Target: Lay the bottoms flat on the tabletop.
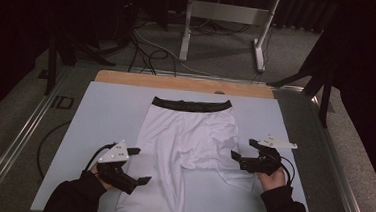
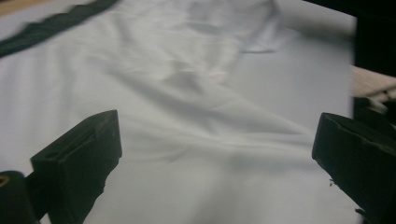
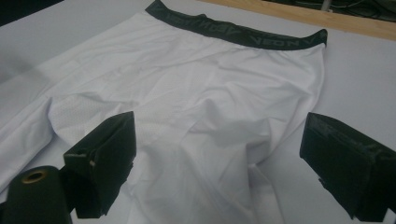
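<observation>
White shorts (image 1: 185,151) with a black waistband (image 1: 192,105) are lying flat on the grey mat (image 1: 100,120), their near hem cut off below. Both the left gripper (image 1: 139,165) and right gripper (image 1: 240,149) are hovering spread wide, pinching nothing; the left gripper view is blurring.

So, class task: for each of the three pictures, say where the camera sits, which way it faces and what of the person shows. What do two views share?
High view: above the near edge of the table, facing forward and down; both sleeves, left gripper, right gripper.
Left gripper view: between open jaws, across the white shorts.
Right gripper view: between open jaws, toward the black waistband.
Shared: shorts and waistband.
</observation>
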`<state>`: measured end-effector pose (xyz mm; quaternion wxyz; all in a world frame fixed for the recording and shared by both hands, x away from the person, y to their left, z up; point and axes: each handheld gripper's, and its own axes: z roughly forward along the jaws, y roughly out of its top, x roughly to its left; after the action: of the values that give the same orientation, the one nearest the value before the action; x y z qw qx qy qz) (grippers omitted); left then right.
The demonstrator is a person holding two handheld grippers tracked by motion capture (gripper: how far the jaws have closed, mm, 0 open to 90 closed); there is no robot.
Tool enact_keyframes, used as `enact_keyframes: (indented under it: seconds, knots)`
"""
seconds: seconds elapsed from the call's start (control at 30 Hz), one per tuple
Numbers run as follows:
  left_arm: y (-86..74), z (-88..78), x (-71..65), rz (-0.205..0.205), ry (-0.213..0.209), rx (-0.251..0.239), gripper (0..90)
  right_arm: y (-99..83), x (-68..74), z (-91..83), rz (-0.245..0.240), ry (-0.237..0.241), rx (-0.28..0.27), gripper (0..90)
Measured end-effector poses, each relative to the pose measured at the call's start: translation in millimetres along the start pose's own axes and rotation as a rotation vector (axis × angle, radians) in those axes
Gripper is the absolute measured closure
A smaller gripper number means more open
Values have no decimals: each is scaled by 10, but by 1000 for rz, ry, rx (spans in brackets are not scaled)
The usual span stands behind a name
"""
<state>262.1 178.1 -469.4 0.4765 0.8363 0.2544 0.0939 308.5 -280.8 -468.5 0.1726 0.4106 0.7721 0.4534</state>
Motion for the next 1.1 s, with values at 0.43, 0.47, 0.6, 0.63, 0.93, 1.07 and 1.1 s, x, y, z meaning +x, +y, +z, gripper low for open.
enact_keyframes:
  seconds: [0.43,0.47,0.6,0.63,0.93,1.07,1.1]
  knots:
    - [-334,-434,427,-89,249,-65,10,-12,16,-30,-17,-16,-39,108]
    - [-358,-460,431,-91,257,-60,9,-12,23,-36,-20,-25,-44,108]
    - [-448,-527,403,-100,284,-57,10,1,56,-77,-15,-50,-64,103]
    - [-466,-544,394,-102,292,-60,10,10,71,-94,-15,-49,-70,103]
    - [-598,-643,320,-142,375,-77,5,-41,311,-284,19,-218,-23,85]
    - [-600,-634,334,-145,378,-81,5,-138,366,-329,51,-273,32,99]
    - [-601,-629,329,-141,377,-80,5,-164,387,-339,56,-272,39,151]
